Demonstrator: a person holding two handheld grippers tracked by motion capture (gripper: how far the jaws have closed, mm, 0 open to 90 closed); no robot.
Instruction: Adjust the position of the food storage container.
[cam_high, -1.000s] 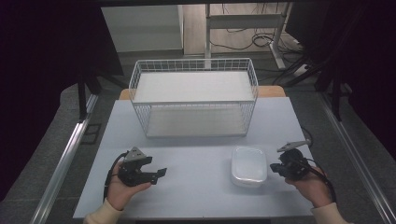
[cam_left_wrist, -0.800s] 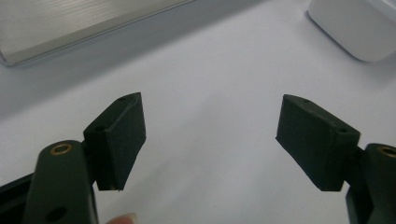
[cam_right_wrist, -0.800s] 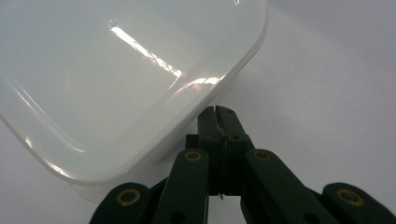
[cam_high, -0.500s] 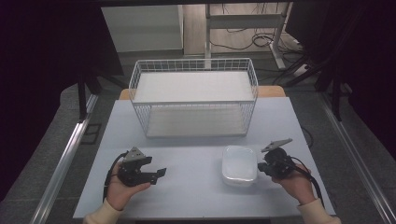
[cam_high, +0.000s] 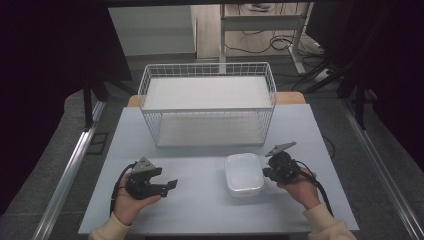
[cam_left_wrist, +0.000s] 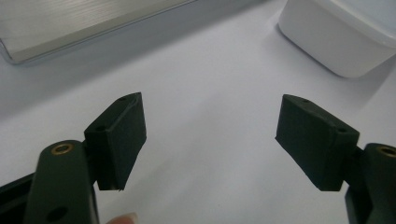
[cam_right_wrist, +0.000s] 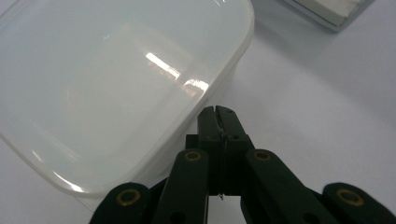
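A white lidded plastic container (cam_high: 243, 173) lies on the table right of centre. My right gripper (cam_high: 266, 173) is shut, and its tips rest against the container's right side. In the right gripper view the closed jaws (cam_right_wrist: 218, 114) press at the wall just under the container's (cam_right_wrist: 107, 79) rim, with nothing between them. My left gripper (cam_high: 172, 184) is held low at the front left, open, pointing right toward the container. In the left gripper view its jaws (cam_left_wrist: 210, 135) stand wide apart over bare table, and the container (cam_left_wrist: 336, 42) sits at the top right.
A white wire basket (cam_high: 207, 107) stands at the back middle of the pale table (cam_high: 200, 210); its base edge (cam_left_wrist: 70, 23) is at the top left of the left gripper view. Dark floor and cables lie beyond the table.
My right gripper has moved left with its jaws shut and pushed the container leftward across the table. The left gripper has stayed where it was, open.
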